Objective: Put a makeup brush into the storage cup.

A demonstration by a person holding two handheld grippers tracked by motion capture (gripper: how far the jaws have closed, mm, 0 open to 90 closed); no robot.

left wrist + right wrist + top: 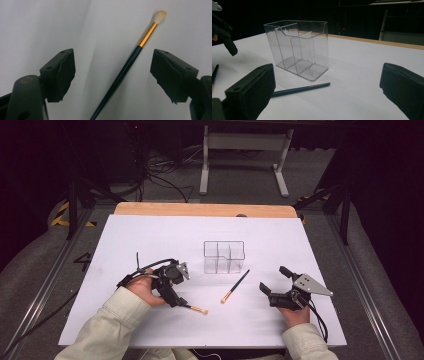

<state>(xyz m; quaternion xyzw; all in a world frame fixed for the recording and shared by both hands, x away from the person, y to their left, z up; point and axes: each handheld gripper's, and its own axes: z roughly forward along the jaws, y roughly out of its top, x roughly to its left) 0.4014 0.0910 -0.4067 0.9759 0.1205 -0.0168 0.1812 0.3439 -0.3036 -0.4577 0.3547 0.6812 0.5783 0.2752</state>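
Brush [130, 62] lies flat on the white tabletop [280, 230] at 7 o'clock from the clear organizer [224, 256], between the left tool's [184, 306] spread jaws, untouched. Right tool [272, 280] rests spread, empty.

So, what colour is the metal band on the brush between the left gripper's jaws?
Gold-orange band, clearest in the left gripper view.
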